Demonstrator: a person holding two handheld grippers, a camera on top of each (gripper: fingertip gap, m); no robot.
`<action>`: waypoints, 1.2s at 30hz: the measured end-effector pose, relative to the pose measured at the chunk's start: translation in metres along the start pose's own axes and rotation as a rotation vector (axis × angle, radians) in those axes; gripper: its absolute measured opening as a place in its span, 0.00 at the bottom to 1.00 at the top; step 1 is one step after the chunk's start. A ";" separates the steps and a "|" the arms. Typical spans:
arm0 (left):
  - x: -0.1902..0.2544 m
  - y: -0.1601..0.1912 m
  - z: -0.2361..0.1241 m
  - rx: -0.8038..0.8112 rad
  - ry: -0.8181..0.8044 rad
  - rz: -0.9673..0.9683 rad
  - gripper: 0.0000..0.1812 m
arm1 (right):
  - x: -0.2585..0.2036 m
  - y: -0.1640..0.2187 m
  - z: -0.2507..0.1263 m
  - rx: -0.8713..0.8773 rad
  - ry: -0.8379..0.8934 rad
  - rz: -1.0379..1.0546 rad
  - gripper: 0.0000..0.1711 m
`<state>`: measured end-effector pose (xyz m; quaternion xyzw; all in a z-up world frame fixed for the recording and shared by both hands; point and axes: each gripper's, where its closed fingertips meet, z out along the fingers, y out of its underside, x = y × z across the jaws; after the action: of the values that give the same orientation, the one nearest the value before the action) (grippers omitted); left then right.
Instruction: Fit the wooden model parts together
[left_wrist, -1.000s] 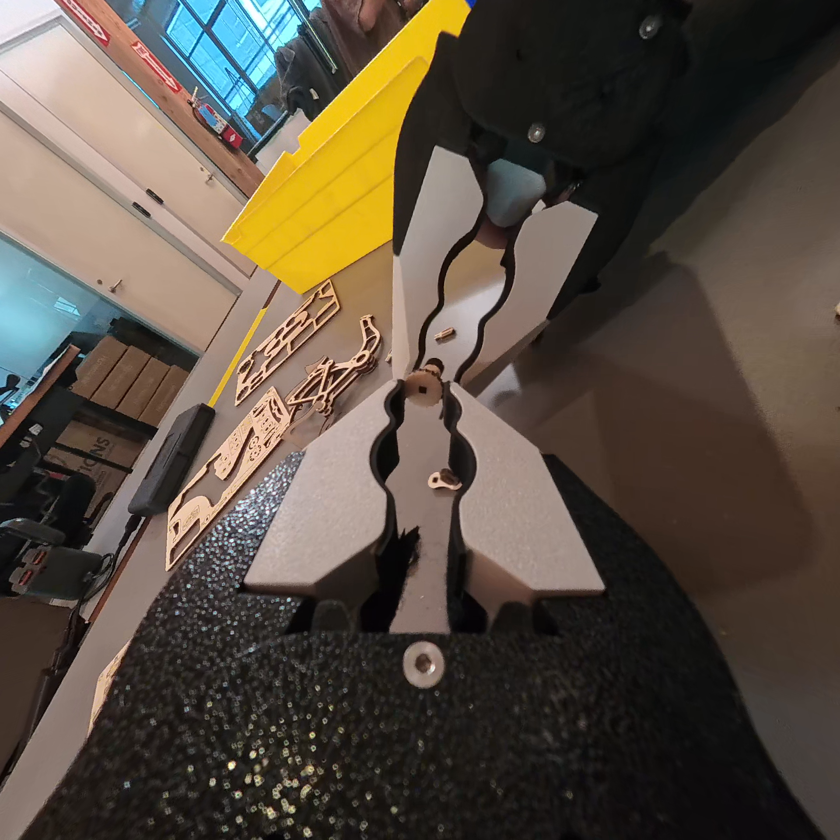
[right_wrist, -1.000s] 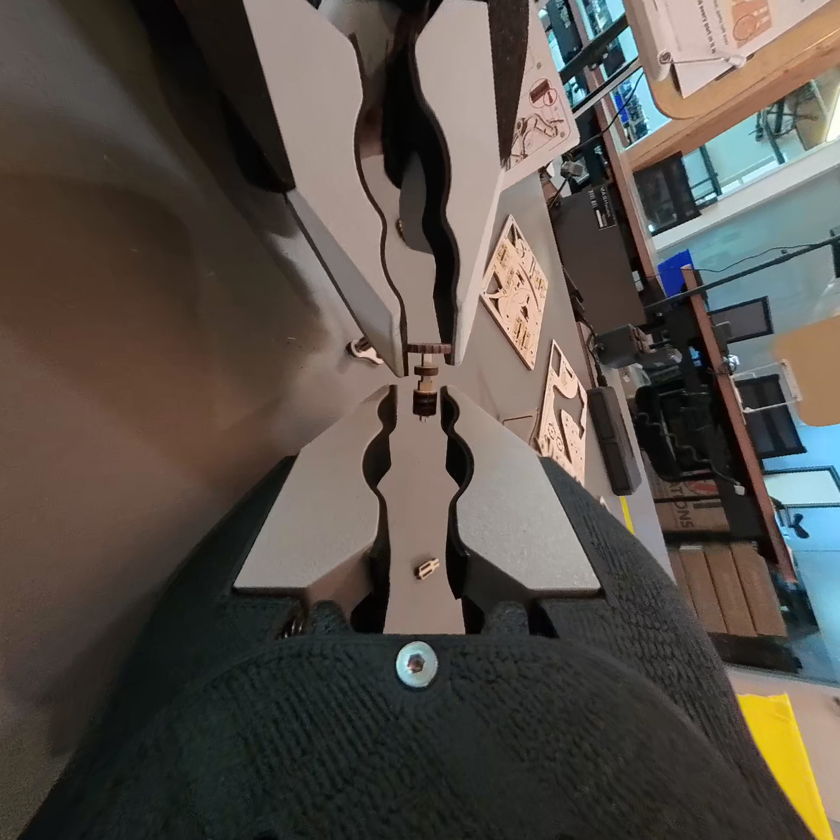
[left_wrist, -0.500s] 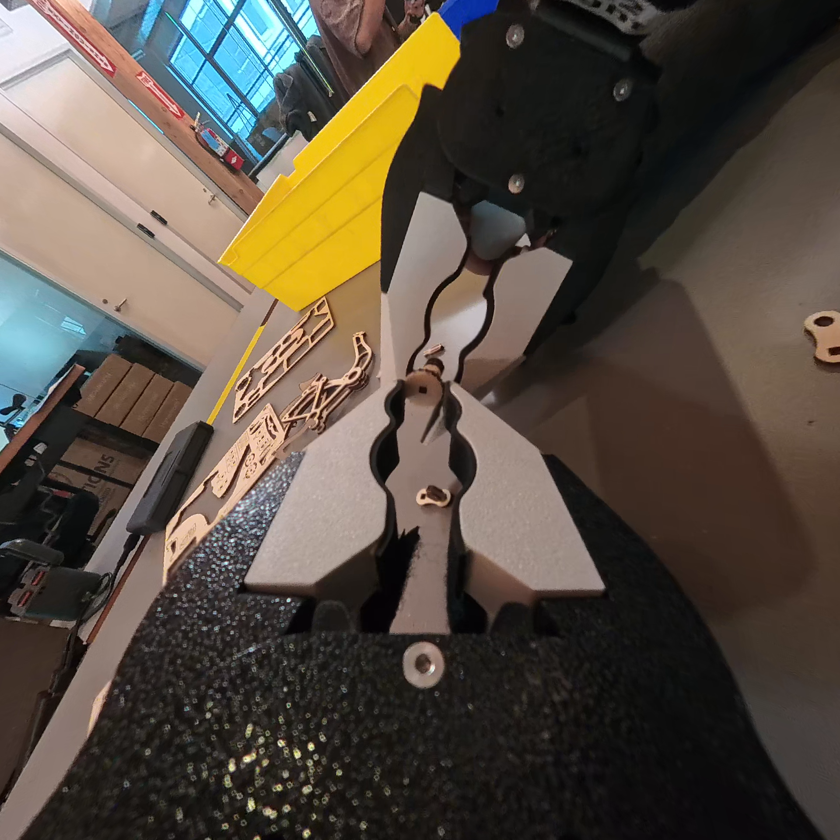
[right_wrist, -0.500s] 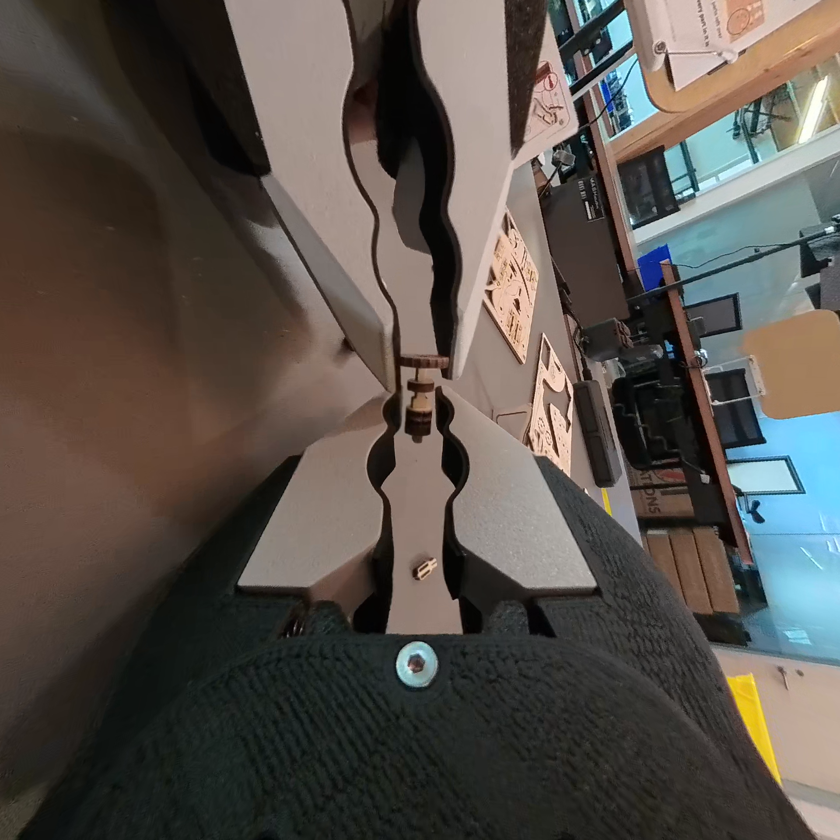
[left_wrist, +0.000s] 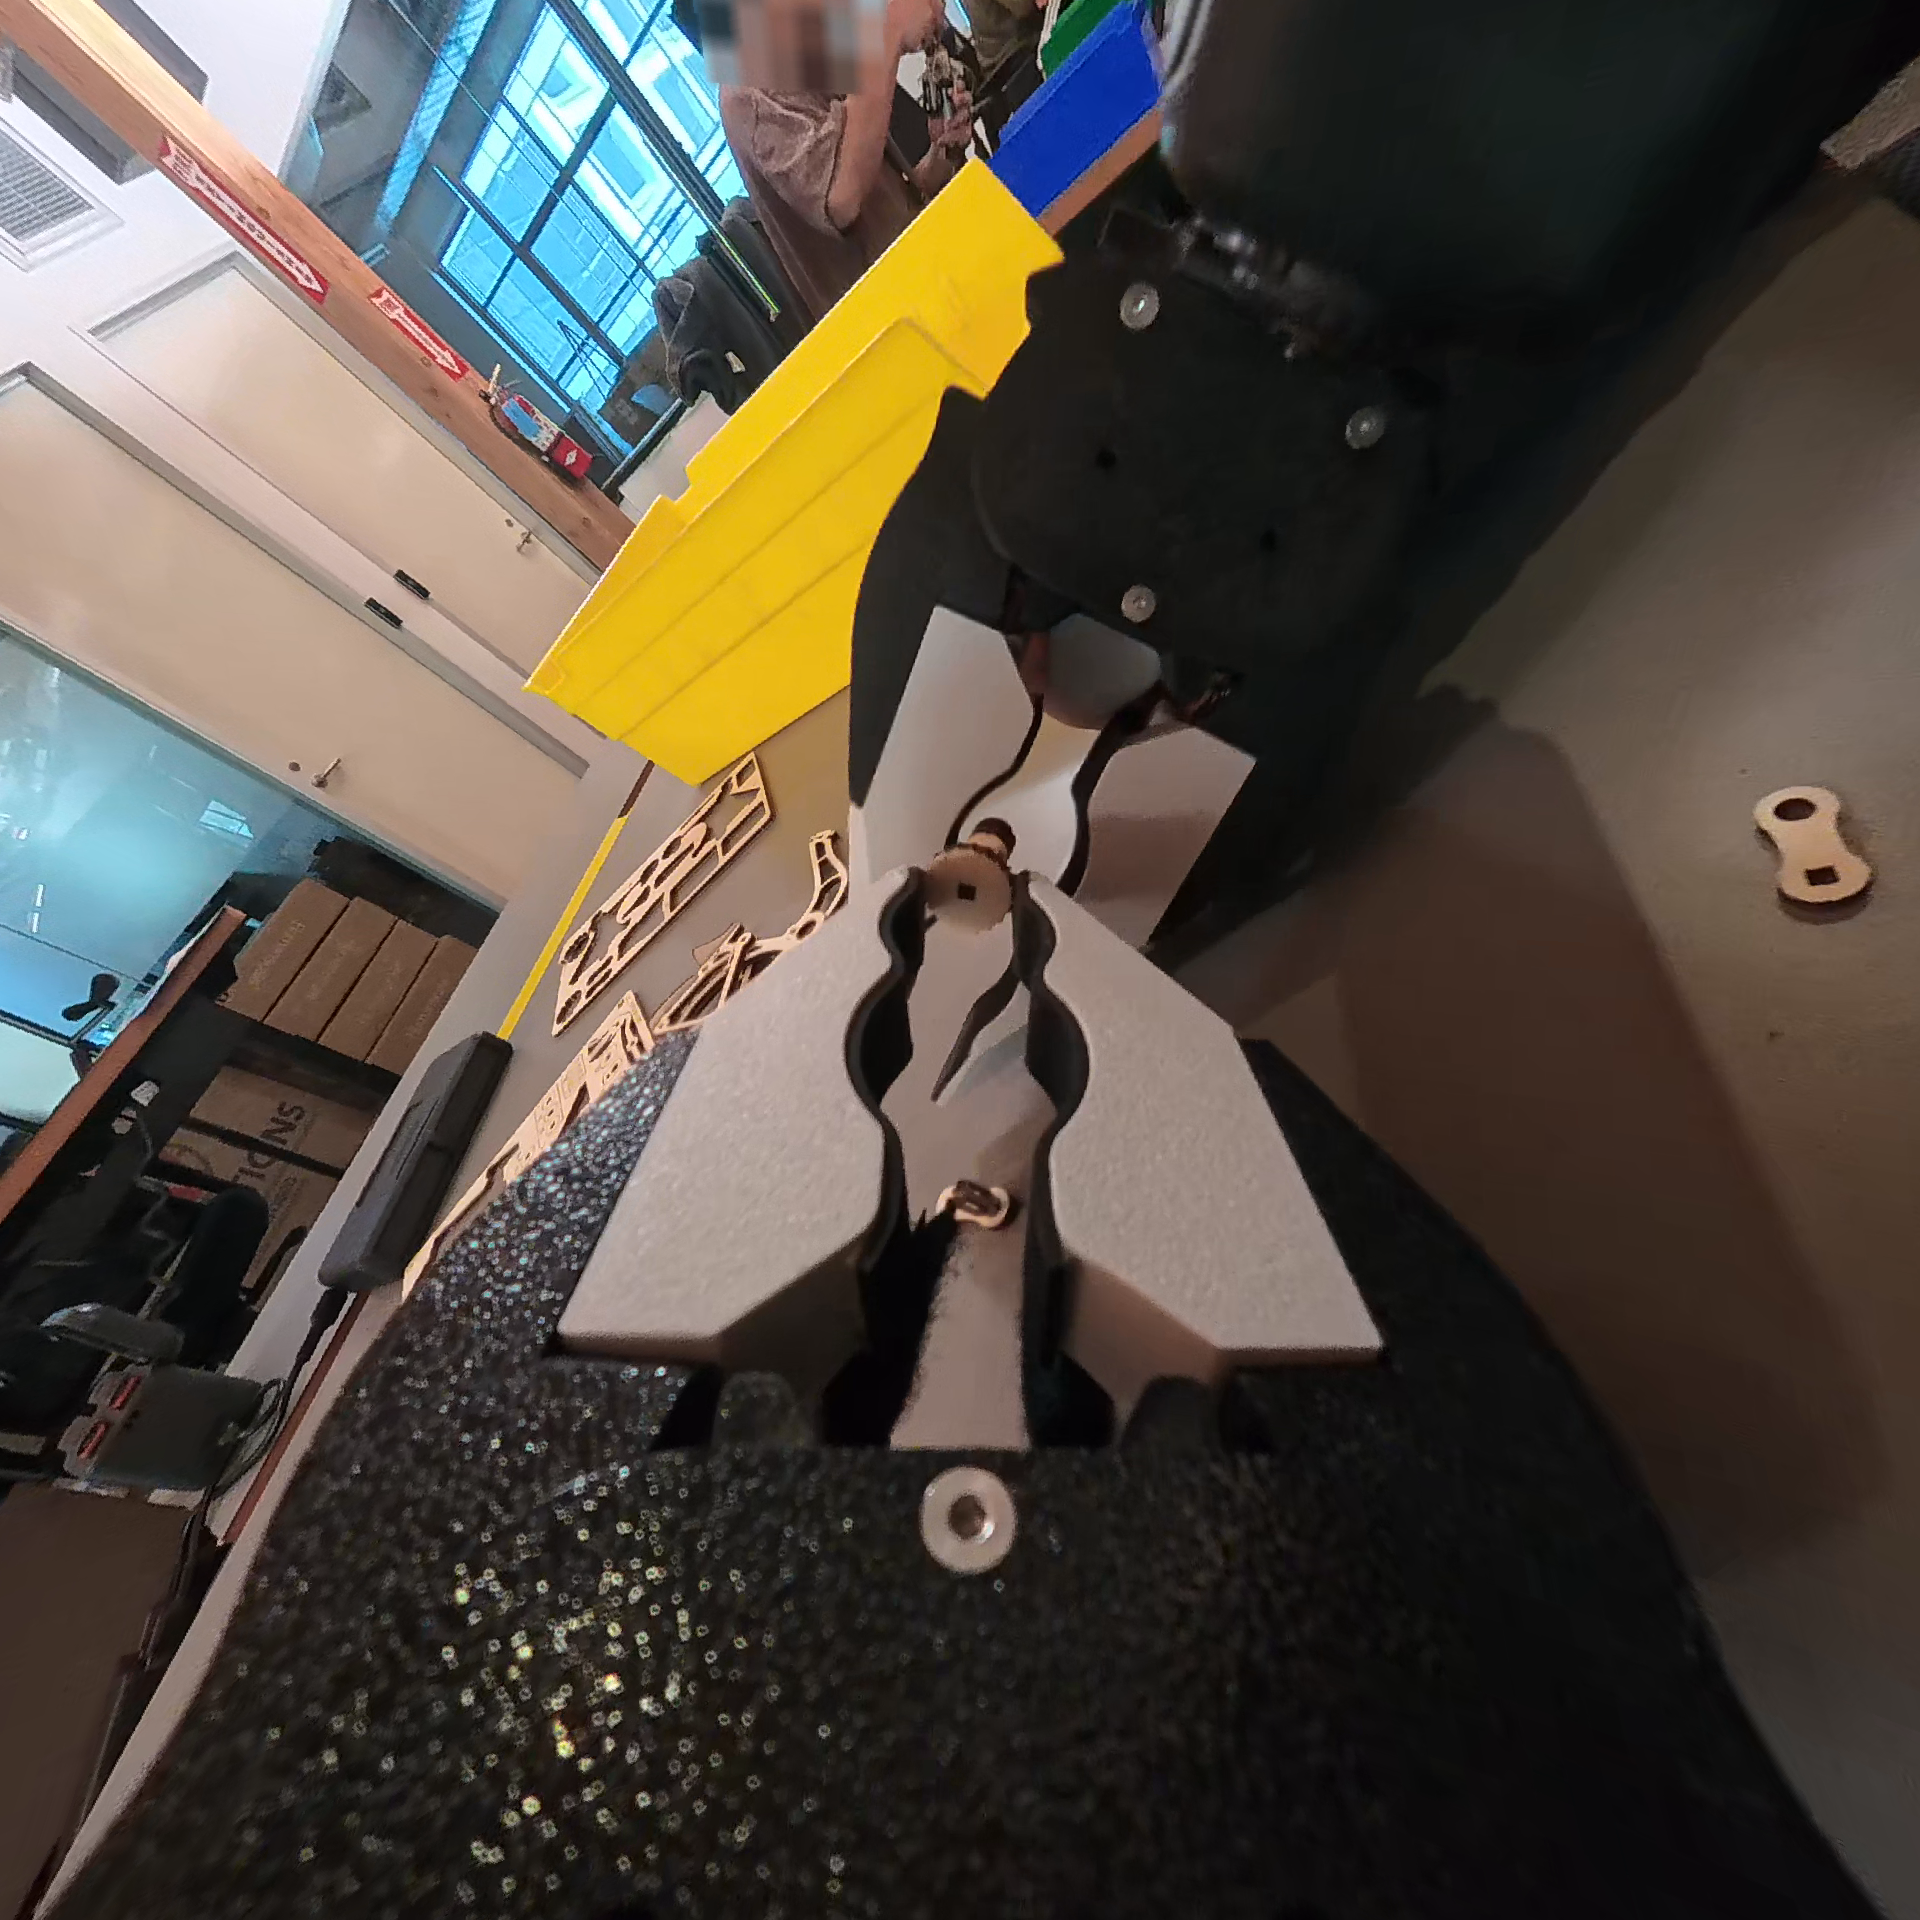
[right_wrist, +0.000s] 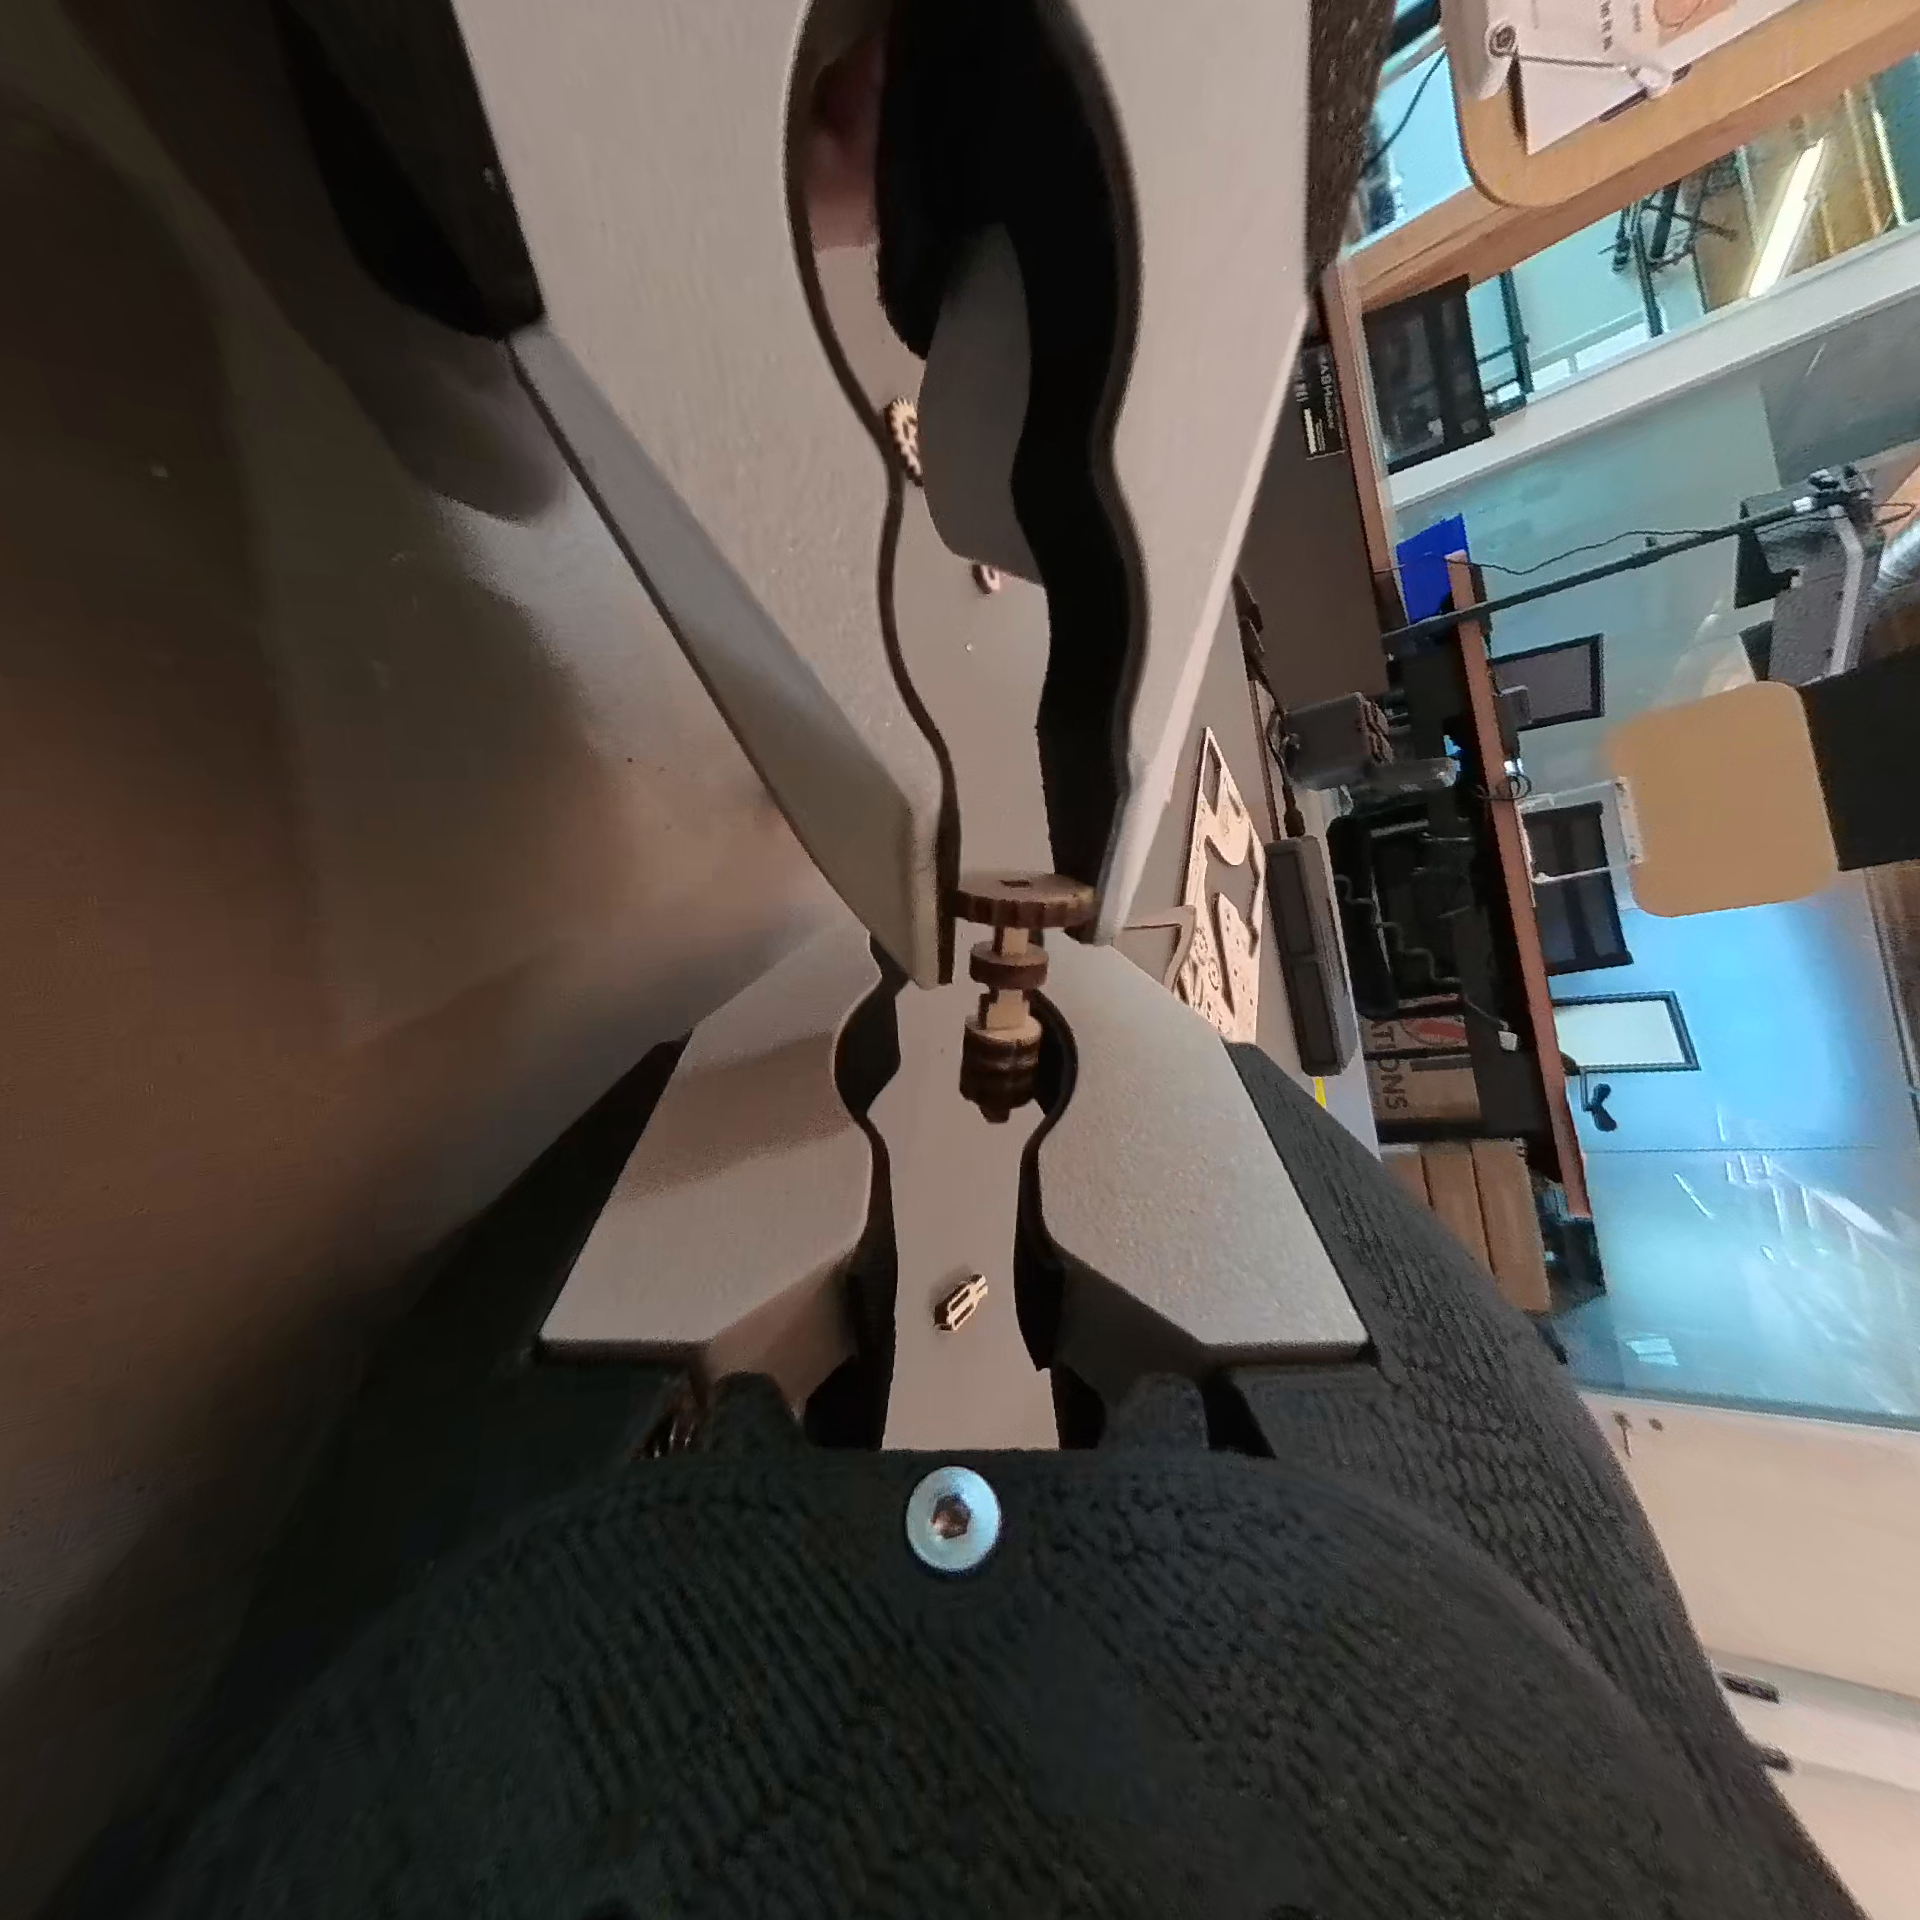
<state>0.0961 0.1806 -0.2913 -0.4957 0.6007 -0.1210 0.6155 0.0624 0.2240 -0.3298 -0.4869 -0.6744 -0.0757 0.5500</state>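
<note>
My left gripper (left_wrist: 971, 894) is shut on a small round wooden gear (left_wrist: 968, 891) with a square hole. In the right wrist view it comes in from above (right_wrist: 1023, 904), holding that gear (right_wrist: 1023, 899) edge-on. A short wooden axle with two discs (right_wrist: 1000, 1023) hangs from the gear. It reaches in between the fingertips of my right gripper (right_wrist: 982, 997), which is closed around it. The right gripper faces me tip to tip in the left wrist view (left_wrist: 1023, 831). Both are held above the grey table (left_wrist: 1558, 1039).
A loose wooden link (left_wrist: 1813, 857) lies on the table to the right, and a small piece (left_wrist: 977, 1205) under my left fingers. Laser-cut wooden sheets (left_wrist: 665, 904), a black box (left_wrist: 416, 1153) and a yellow bin (left_wrist: 810, 540) are at the left. A peg (right_wrist: 961, 1301) and a spare gear (right_wrist: 902, 442) lie on the table. Tip to tip, the grippers are about 6 centimetres apart. From the right gripper's tips to the peg (right_wrist: 961, 1301) is close to 8 centimetres.
The two grippers have closed in on each other. The axle now sits deeper between my right fingers, and the gear stays in my left gripper.
</note>
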 end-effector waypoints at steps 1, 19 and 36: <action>0.000 -0.001 0.000 0.003 -0.001 0.001 0.08 | 0.000 0.000 0.000 -0.004 0.004 -0.005 0.08; 0.002 -0.001 0.002 -0.011 -0.014 0.006 0.08 | 0.002 0.005 0.002 -0.032 0.018 -0.026 0.00; -0.007 0.018 0.003 -0.104 -0.037 -0.050 0.08 | 0.007 0.010 0.002 -0.036 0.036 -0.023 0.03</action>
<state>0.0884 0.1959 -0.3012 -0.5439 0.5820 -0.0960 0.5969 0.0687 0.2339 -0.3292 -0.4873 -0.6684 -0.1030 0.5524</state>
